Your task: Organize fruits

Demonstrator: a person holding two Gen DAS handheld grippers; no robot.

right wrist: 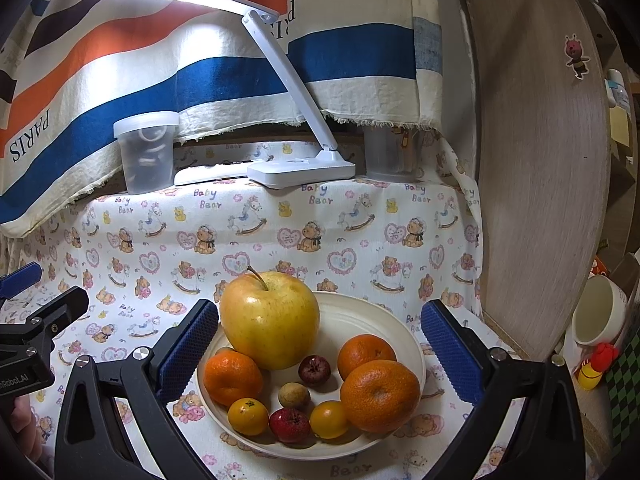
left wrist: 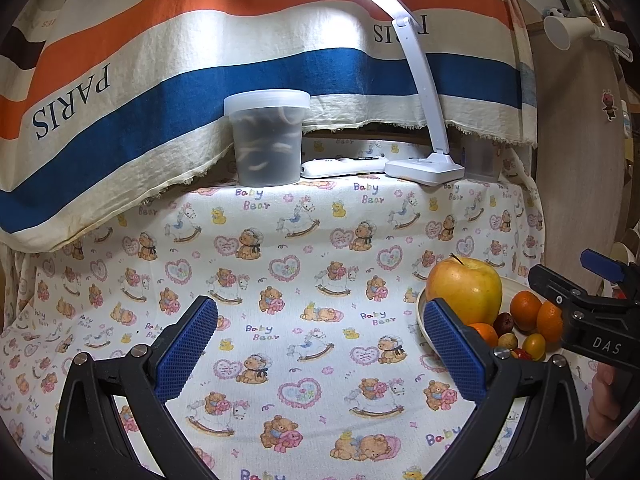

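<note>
"PARIS" reads on the striped cloth; apple stem up; right gripper and left gripper gape empty.

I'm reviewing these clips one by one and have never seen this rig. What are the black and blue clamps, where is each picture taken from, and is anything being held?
These are hand-held grippers, one per hand, each with a fisheye camera looking along its blue-padded fingers. The left view shows the left gripper open over a bear-print cloth, holding nothing. The right view shows the right gripper open around a white plate, not grasping. On the plate: a yellow apple, oranges and several small fruits. Behind stand a desk lamp and a lidded container.
</note>
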